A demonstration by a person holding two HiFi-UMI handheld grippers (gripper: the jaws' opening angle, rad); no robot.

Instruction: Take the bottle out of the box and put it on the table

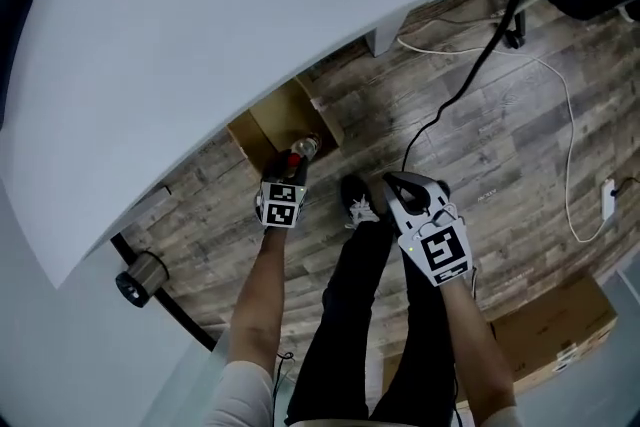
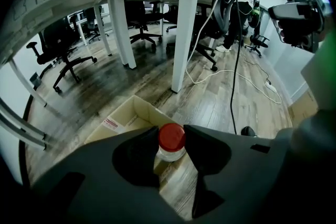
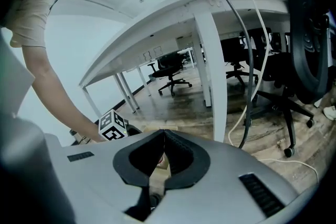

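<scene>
Grey-brown plank flooring [image 1: 480,145] is seen across an open office, with a broad white worktop [image 1: 200,35] curving over the upper part of the head view. White table legs [image 2: 186,23] and black swivel chairs [image 2: 63,50] are shown further back in the left gripper view. A black cable [image 1: 470,75] and a white cable [image 1: 570,135] are trailed over the planks, and a closed cardboard carton [image 1: 560,325] is set on the floor at the lower right.

An open cardboard box [image 1: 262,130] is placed on the floor, partly under the worktop's edge. The bottle [image 2: 171,140], clear with a red cap, is held over the near side of this box and is not resting on the worktop. It is pinched at the cap between the jaws of the left gripper [image 1: 298,160], one jaw against each side.

The right gripper [image 3: 164,134] is held beside the left one, clear of the box, above the person's shoe [image 1: 357,200]. Its jaws are pressed together with nothing between them.
</scene>
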